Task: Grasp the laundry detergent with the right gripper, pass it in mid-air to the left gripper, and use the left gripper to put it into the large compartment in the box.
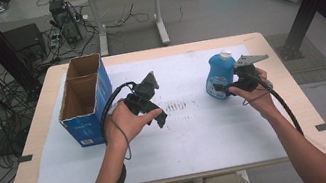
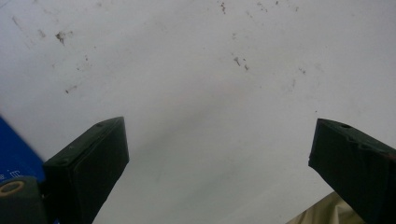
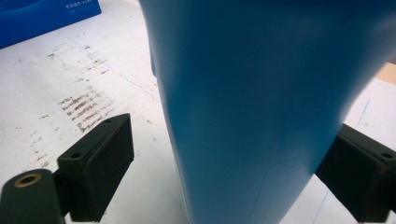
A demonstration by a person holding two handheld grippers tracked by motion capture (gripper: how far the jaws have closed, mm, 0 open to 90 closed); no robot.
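Blue bottle [image 3: 252, 102] standing between the right gripper's [image 3: 224, 172] wide-open jaws, one jaw touching it, left gripper [image 2: 219, 158] jaws spread wide over bare desk [image 2: 196, 84], holding nothing

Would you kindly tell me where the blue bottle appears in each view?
High view: blue bottle stands right of centre, beside the right gripper.
Left gripper view: not in it.
Right gripper view: blue bottle between the jaws, close up.
Shared landmark: the scuffed white sheet.
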